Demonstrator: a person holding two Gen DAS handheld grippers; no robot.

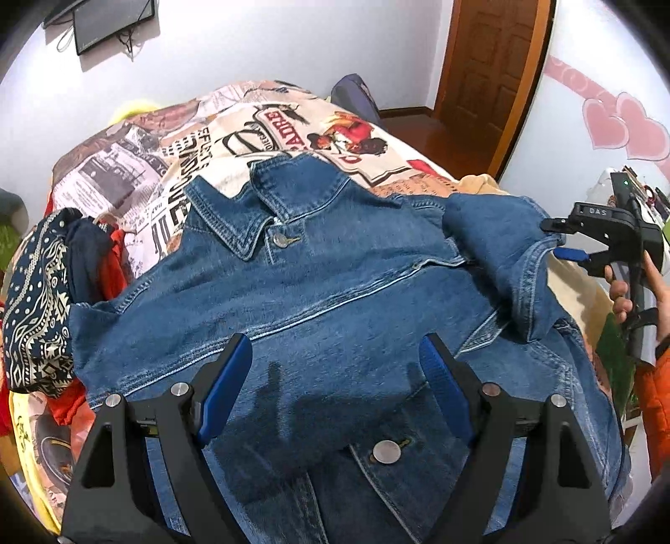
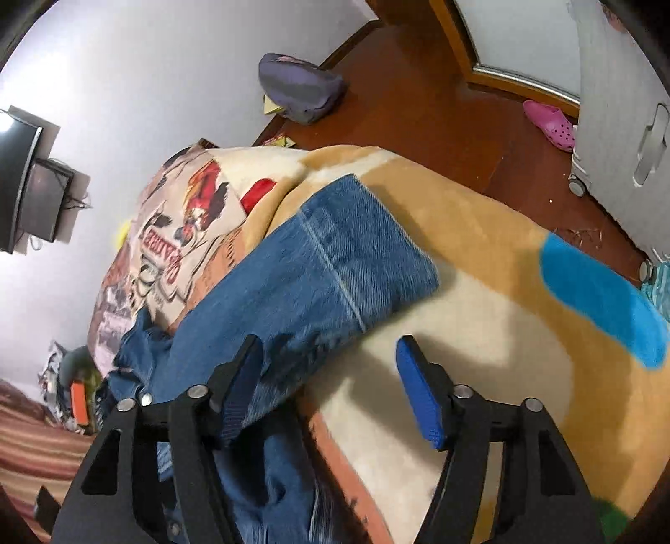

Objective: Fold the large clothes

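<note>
While the jacket (image 1: pixel 318 301) lies flat, both grippers, left (image 1: pixel 335 389) and right (image 2: pixel 331 385), hang released; pinch the right sleeve (image 2: pixel 335 259) cuff, fold across.

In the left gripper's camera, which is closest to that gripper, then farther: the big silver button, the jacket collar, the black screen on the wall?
1. Big silver button, between the left gripper's fingers, on the denim jacket.
2. Jacket collar, mid-picture.
3. Black screen, top left.
</note>
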